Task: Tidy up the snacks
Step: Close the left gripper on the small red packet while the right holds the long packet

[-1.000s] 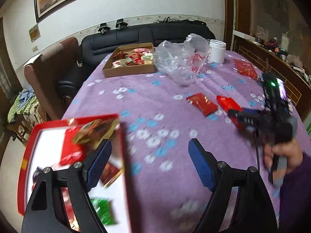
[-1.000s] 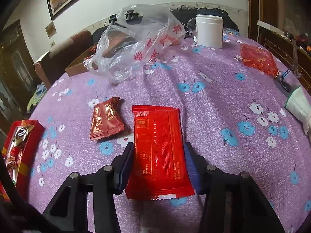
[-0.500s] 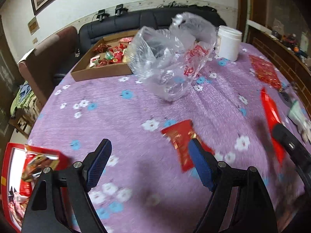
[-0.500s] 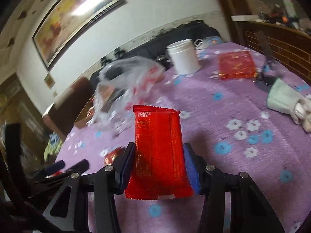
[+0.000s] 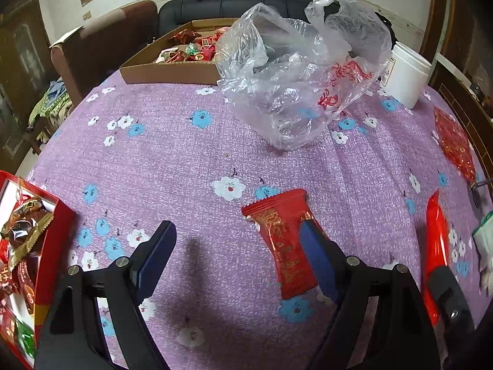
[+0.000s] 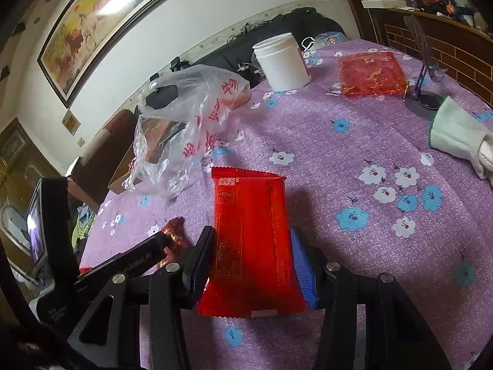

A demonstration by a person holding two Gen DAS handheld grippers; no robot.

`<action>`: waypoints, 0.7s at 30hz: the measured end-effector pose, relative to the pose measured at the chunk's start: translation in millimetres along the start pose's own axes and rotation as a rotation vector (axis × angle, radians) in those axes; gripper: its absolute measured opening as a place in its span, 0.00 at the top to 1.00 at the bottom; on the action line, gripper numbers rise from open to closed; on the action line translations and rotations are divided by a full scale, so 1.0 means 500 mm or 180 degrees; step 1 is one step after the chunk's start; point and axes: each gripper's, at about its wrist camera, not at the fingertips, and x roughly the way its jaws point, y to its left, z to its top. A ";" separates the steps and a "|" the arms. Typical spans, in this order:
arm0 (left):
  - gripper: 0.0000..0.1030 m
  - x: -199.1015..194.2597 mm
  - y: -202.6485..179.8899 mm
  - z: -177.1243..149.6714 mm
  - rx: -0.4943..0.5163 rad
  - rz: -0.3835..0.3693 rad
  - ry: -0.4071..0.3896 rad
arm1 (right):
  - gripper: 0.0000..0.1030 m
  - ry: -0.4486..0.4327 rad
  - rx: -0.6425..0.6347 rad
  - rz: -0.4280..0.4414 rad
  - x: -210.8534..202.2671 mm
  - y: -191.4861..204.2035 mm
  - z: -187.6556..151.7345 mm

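I am holding two grippers over a round tabletop covered in purple cloth printed with white and blue flowers. My right gripper has its fingers pinched on the long edges of a flat, bright red rectangular snack packet, lifted clear of the cloth, its long axis running straight out along the fingers. My left gripper has its fingers spread wide and holds nothing.

The relation that matters next: a smaller, glossy dark-red foil snack packet lies flat on the cloth, its near half tucked just inside the left gripper's right-hand finger, its far end fanning out beyond the fingertips. Its long axis runs nearly along the fingers, tilted slightly. The left gripper is much the nearer one, but the packet sits off-centre, so I judge a small shift toward that packet is needed before closing.

Relative to this foil packet, a red open box of wrapped sweets sits at the near left tabletop edge, and a crumpled clear plastic bag lies beyond it.

Only the left view shows the red box and how the foil packet lies; only the right view shows the held packet's flat face and the grip on it
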 end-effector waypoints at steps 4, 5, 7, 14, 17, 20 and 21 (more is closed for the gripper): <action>0.20 -0.010 0.005 0.007 0.0014 -0.0083 0.0018 | 0.51 0.0032 0.0022 0.0000 0.006 -0.004 -0.001; 0.20 -0.013 0.012 0.009 -0.0010 -0.0059 0.0028 | 0.51 0.0043 0.0031 0.0000 0.008 -0.005 -0.001; 0.20 -0.020 0.033 0.007 -0.0149 -0.0121 0.0043 | 0.51 0.0056 0.0025 -0.0010 0.010 -0.004 -0.002; 0.20 -0.010 0.034 0.010 -0.0395 -0.0293 0.0160 | 0.51 0.0075 -0.0020 -0.0001 0.016 0.003 -0.002; 0.20 0.008 0.020 0.010 -0.0402 -0.0245 0.0222 | 0.51 0.0095 -0.0013 0.0009 0.018 0.002 -0.002; 0.20 0.017 0.010 0.009 -0.0497 -0.0350 0.0250 | 0.51 0.0124 -0.0048 -0.0010 0.022 0.007 -0.004; 0.20 0.017 0.004 0.010 -0.0502 -0.0383 0.0248 | 0.51 0.0138 -0.0061 -0.0014 0.025 0.008 -0.004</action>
